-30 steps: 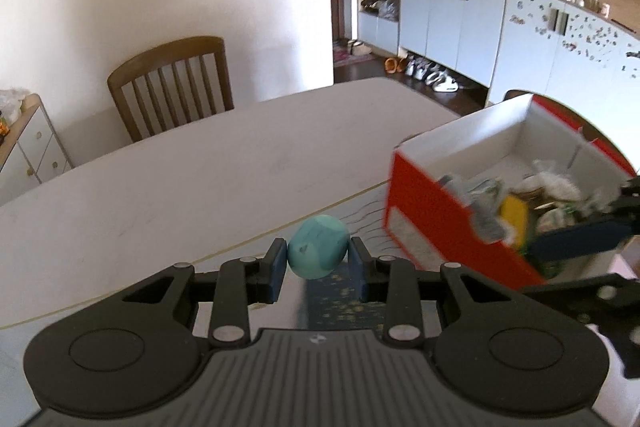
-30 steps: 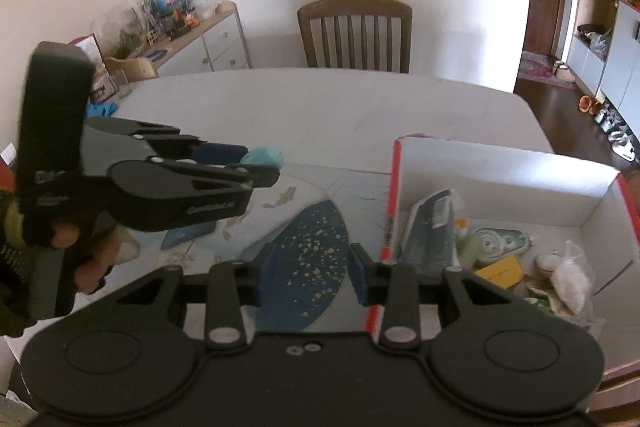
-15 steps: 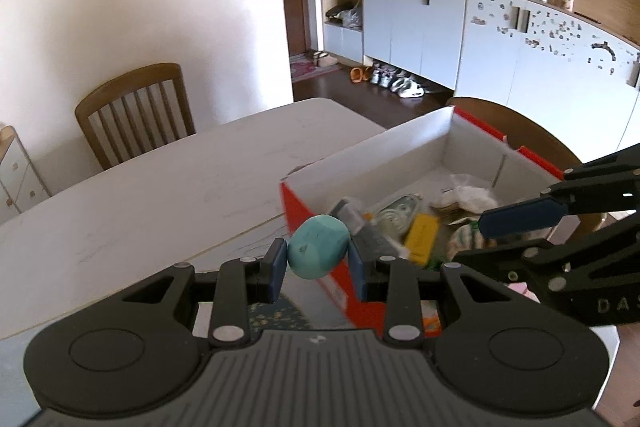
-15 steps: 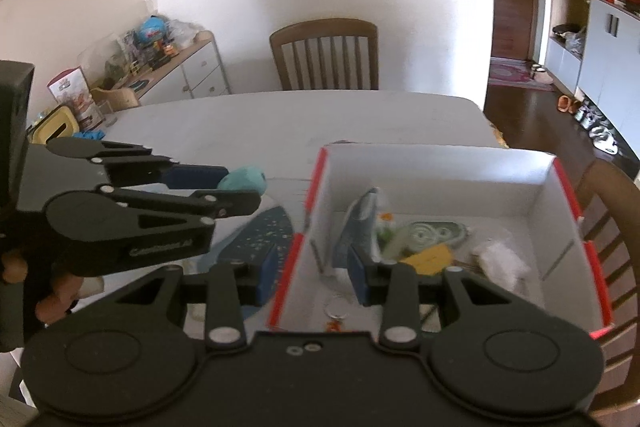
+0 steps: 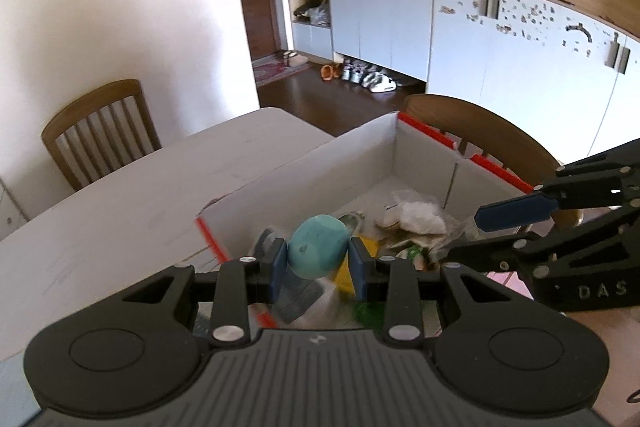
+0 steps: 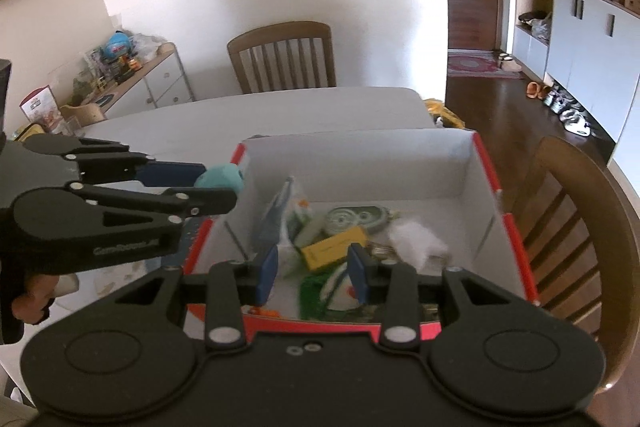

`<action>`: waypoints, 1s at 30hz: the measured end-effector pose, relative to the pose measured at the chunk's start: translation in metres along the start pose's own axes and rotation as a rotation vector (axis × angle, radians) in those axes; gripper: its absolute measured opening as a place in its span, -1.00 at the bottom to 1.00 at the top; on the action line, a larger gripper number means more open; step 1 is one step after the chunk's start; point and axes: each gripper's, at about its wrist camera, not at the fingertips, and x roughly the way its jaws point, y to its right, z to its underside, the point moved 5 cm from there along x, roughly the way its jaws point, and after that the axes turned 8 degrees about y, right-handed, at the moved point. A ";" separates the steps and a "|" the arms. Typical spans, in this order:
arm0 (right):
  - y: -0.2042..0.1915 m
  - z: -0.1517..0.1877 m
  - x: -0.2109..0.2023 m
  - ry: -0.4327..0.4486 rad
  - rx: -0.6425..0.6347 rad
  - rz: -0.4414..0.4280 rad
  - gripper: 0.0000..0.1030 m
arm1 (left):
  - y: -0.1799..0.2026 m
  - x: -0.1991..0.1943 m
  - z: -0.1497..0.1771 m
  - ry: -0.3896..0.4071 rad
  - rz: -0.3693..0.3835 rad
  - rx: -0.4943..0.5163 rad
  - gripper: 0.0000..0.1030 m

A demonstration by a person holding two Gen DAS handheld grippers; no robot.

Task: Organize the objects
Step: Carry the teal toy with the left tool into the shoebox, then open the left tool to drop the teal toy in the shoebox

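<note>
Right gripper (image 5: 516, 227), side lettering "DAS", over the box (image 5: 304, 179)

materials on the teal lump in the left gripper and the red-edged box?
Teal lump: looks like soft foam or rubber, matte, with flattened facets and rounded corners; the left gripper is shut on it. It could also be hard plastic.

Red-edged box: looks like cardboard, with thin flat white inner walls, folded corners and a red printed outside, smooth and slightly glossy.
</note>
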 end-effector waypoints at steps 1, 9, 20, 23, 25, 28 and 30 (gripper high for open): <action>0.004 0.001 -0.001 -0.002 0.000 0.006 -0.28 | 0.003 0.004 -0.002 -0.002 0.005 0.004 -0.38; 0.024 0.004 -0.004 -0.012 0.004 0.027 -0.28 | 0.021 0.042 -0.017 -0.023 0.017 0.035 -0.38; 0.033 0.000 -0.003 -0.018 -0.012 0.031 -0.27 | 0.021 0.106 -0.016 -0.132 -0.030 0.066 -0.38; 0.035 -0.001 -0.001 -0.022 -0.016 0.032 -0.27 | 0.019 0.120 -0.013 -0.167 -0.045 0.069 -0.37; 0.037 -0.001 0.000 -0.027 -0.015 0.032 -0.27 | 0.020 0.130 -0.011 -0.195 -0.049 0.071 -0.37; 0.041 -0.002 0.003 -0.033 -0.015 0.034 -0.27 | 0.021 0.143 -0.006 -0.235 -0.055 0.079 -0.38; 0.045 -0.003 0.006 -0.039 -0.014 0.037 -0.27 | 0.021 0.150 -0.004 -0.261 -0.055 0.073 -0.38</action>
